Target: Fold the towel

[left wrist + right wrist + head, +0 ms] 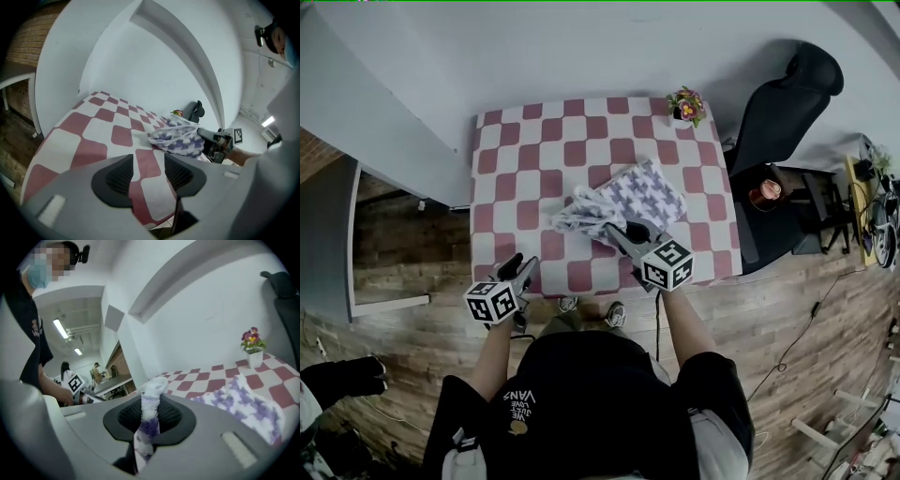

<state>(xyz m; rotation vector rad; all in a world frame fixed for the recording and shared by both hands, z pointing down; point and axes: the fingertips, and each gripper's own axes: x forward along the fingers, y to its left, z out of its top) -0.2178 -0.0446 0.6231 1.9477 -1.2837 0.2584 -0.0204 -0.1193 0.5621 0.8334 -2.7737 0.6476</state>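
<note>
So the right gripper (623, 230) is clamped on a bunched bit of the towel (633, 197), which lies rumpled right of centre on the checkered worktop (534, 159); I'd guess that's to drag that edge over for a fold. The left gripper (517, 264) hangs at the near edge, jaws apart with nothing in them, probably free for another corner. The flower pot (685, 105) at the far corner and the office chair (787, 103) are well clear.

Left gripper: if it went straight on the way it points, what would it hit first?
Probably the tablecloth: the open left gripper aims down at a bare patch of it. The towel lies off to the right of that line.
</note>
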